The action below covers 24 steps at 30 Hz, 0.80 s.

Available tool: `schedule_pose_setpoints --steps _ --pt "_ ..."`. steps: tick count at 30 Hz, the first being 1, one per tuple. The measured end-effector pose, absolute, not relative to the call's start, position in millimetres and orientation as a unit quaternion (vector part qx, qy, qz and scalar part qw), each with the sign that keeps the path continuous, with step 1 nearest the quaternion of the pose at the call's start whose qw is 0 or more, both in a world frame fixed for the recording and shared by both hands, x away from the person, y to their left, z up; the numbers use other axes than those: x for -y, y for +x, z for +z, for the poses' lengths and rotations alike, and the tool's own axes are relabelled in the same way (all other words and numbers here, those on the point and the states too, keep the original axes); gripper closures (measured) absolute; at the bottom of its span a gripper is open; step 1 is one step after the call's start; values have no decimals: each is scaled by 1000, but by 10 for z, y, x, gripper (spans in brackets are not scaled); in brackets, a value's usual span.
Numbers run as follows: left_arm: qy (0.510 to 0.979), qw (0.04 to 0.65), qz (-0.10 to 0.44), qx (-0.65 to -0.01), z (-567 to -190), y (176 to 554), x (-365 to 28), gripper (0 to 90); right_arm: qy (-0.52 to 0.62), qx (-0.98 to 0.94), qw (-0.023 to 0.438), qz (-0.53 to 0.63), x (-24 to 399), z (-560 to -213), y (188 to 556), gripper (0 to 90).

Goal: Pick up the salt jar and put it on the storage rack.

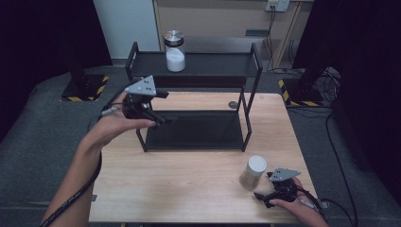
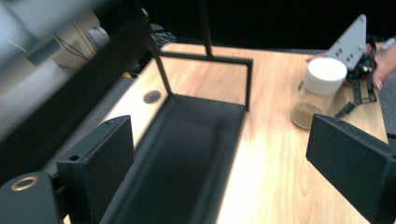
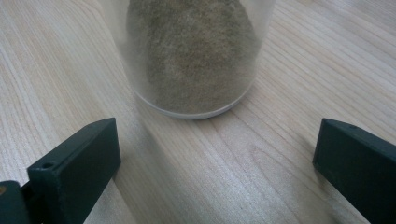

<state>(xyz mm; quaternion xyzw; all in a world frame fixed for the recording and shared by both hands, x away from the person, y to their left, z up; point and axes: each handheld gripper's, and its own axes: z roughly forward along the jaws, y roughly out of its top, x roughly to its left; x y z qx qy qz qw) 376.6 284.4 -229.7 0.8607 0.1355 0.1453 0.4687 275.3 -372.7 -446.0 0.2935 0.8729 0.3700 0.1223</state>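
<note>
So, quick rundown, front of the counter to the back:

Right tool [image 1: 267, 197]: low at the near right corner, jaws spread wide and empty, aimed straight at the brown jar.

Brown jar [image 1: 253, 173]: white lid, brown powder inside, upright on the counter [image 1: 189, 184] just ahead of the right tool, not between the jaws yet. Nothing is touching it.

Left tool [image 1: 158, 120]: up by the rack's left end, released, nothing in it; in its own view the open jaws frame the lower shelf.

Rack [image 1: 196, 130]: lower shelf is bare.

White jar [image 1: 175, 53]: metal lid, sitting on the top shelf at the back.

Progress: my guess is about half, one jar is shelved, and the brown one still needs grabbing, lifting and placing.
</note>
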Motion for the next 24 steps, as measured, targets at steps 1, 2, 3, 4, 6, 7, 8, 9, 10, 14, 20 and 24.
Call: schedule_pose_setpoints --steps 1,2,3,4,6,7,8,9,10,14,20,24 --pt "861 470 141 -134 -2370 3746 -2824 67 294 -873 122 370 3727 -4459 2753 16" --pt "862 470 136 -133 -2442 3724 -2801 67 294 -873 122 370 3727 -4459 2753 16" --pt "863 469 134 -131 -2508 3697 -2775 67 293 -873 122 370 3727 -4460 2753 15" --pt "865 468 131 -129 -2572 3668 -2747 67 294 -873 122 370 3727 -4459 2753 16" --pt "867 466 124 -125 -2691 3613 -2699 66 293 -873 122 370 3727 -4460 2753 16" --pt "869 464 121 -124 -2748 3590 -2675 66 294 -873 122 370 3727 -4460 2753 16" --pt "871 460 120 -124 -2798 3562 -2648 66 293 -873 122 370 3727 -4460 2753 16" --pt "872 458 117 -125 -2853 3544 -2630 66 293 -873 122 370 3727 -4460 2753 16" --pt "873 457 115 -126 -2910 3525 -2617 66 294 -873 122 370 3727 -4460 2753 16" --pt "877 451 103 -131 -3135 3463 -2573 66 294 -873 122 370 3727 -4460 2753 16" --pt "887 432 88 -141 -3421 3396 -2530 65 294 -873 122 370 3727 -4460 2753 16" --pt "890 423 77 -151 -3607 3377 -2525 65 294 -873 122 370 3727 -4459 2753 16"
